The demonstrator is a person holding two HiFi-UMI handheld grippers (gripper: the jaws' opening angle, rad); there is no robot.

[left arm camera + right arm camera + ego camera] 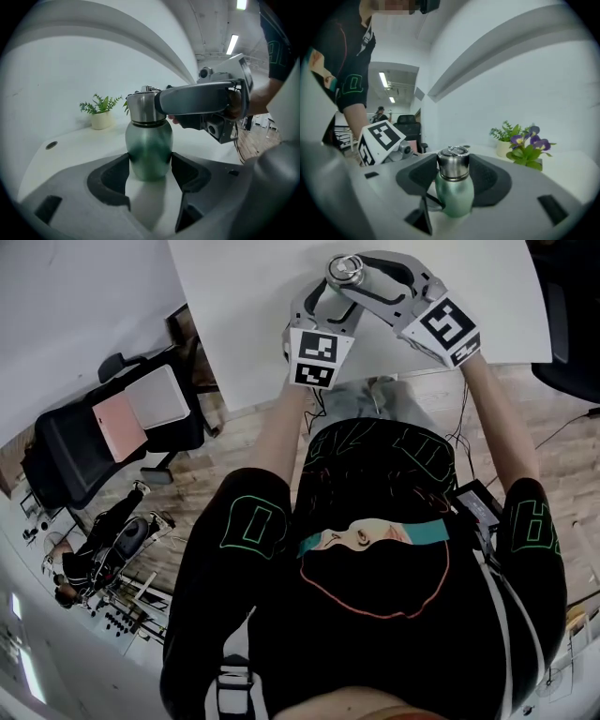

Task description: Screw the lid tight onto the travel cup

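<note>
A green travel cup with a steel lid stands upright on the white table. In the head view the cup sits at the far middle, between both grippers. My left gripper is shut on the cup's green body, one dark pad against each side. Higher up, my right gripper holds the lid, with its pads lying against the steel sides. A finger of the right gripper reaches across at lid height in the left gripper view.
Two small potted plants stand by the wall behind the cup, a green one and one with purple flowers. A round hole is set into the tabletop. A black chair holding flat items stands on the floor to my left.
</note>
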